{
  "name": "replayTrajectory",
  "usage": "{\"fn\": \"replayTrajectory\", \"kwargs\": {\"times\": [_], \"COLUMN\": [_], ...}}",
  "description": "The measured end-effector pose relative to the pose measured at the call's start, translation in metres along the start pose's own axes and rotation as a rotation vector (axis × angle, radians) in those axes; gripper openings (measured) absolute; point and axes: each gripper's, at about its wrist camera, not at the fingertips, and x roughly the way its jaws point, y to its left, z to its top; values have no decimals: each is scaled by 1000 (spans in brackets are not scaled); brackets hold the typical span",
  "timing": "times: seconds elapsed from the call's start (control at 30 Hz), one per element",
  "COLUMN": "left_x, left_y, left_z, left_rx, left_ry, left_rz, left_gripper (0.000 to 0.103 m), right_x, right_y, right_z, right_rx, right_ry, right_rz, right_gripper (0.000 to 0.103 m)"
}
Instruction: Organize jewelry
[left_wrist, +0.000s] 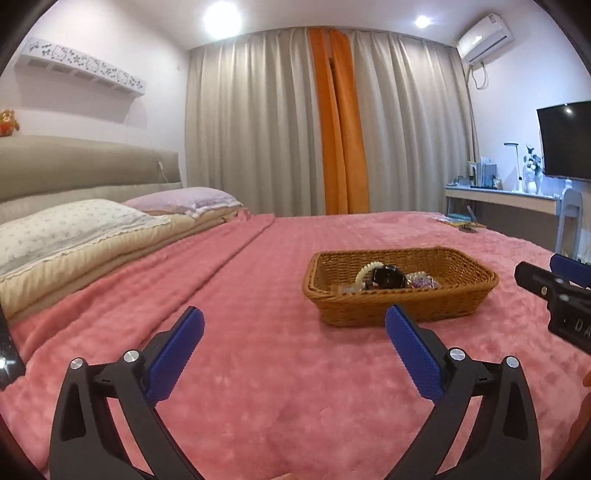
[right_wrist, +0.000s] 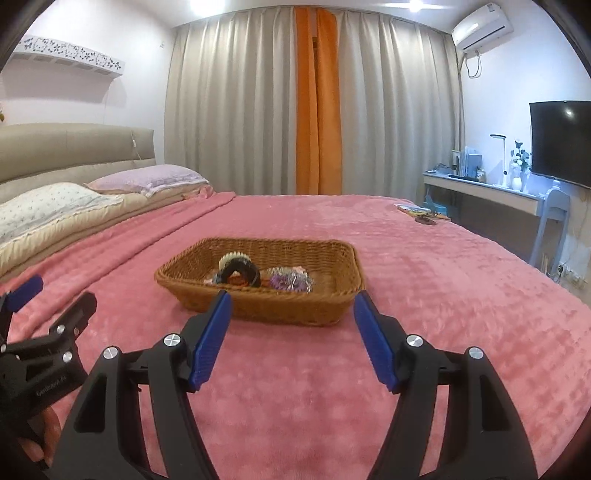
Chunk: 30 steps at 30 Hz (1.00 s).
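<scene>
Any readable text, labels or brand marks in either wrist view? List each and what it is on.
"D A": only these letters show, on the right gripper body at the frame edge.
Small white print on the left gripper body: too blurred to read.
Air conditioner mark: too small.

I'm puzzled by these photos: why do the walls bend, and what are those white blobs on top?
Left wrist view: fisheye lens bows the curtains and darkens corners; ceiling lights blow out white. Right wrist view: same bending, and a light glints on the TV.
</scene>
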Motion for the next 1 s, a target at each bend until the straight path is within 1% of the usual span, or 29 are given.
{"fn": "replayTrajectory", "kwargs": {"times": [0.03, 0.1, 0.17, 0.27, 0.47, 0.7, 1.0], "left_x": [1, 5, 3, 1, 7, 9, 9], "left_y": [-2, -6, -6, -4, 2, -3, -5], "left_z": [-2, -3, -5, -6, -7, -8, -8], "left_rx": [7, 22, 24, 11, -26, -4, 0], "left_ry": [6, 17, 6, 0, 27, 41, 32], "left_rz": [2, 4, 1, -8, -30, -25, -24], "left_gripper": [95, 95, 95, 95, 95, 95, 95], "right_x": [-2, -6, -8, -5, -5, -3, -1], "right_y": [-1, -1, 1, 4, 4, 6, 4], "right_z": [-4, -7, -9, -12, -14, -16, -18], "right_rx": [0, 2, 3, -3, -5, -4, -5], "right_ry": [-2, -13, -27, -19, -18, -10, -6], "right_rz": [-4, -8, -7, -8, -6, -19, -24], "right_gripper": [65, 72, 73, 73, 73, 73, 73]}}
